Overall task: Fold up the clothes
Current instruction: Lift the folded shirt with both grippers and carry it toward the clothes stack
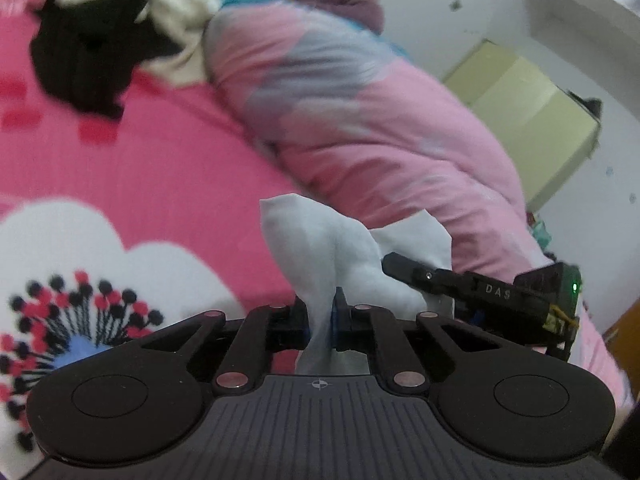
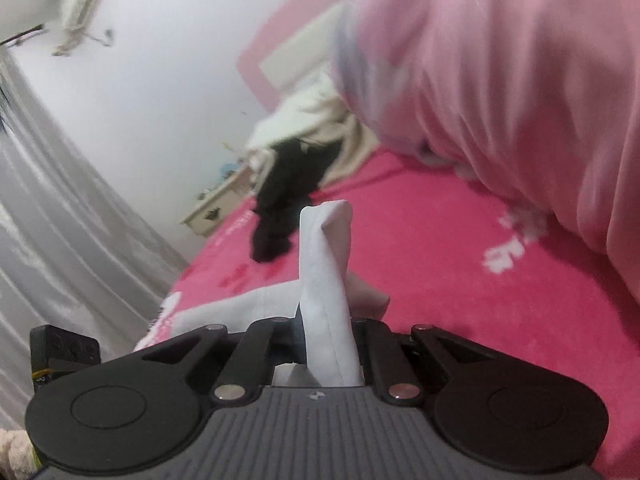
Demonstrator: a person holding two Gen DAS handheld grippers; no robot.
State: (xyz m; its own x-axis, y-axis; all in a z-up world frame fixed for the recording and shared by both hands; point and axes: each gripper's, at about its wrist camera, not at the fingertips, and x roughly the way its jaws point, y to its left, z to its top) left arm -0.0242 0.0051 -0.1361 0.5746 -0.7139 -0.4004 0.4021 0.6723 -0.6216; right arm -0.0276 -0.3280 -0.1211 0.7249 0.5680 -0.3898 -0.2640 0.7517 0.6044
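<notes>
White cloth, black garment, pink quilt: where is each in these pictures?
white cloth [image 1: 320, 248]: left wrist view, on its bunched top above the shut jaws.
black garment [image 2: 288, 196]: right wrist view, on its middle, lying on the bedspread.
pink quilt [image 1: 360, 120]: left wrist view, on its rolled middle.

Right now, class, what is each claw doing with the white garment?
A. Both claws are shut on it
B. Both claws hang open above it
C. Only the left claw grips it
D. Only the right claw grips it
A. In the left wrist view the white garment is pinched in the left claw, and in the right wrist view a fold of the same cloth is clamped in the right claw.
</notes>
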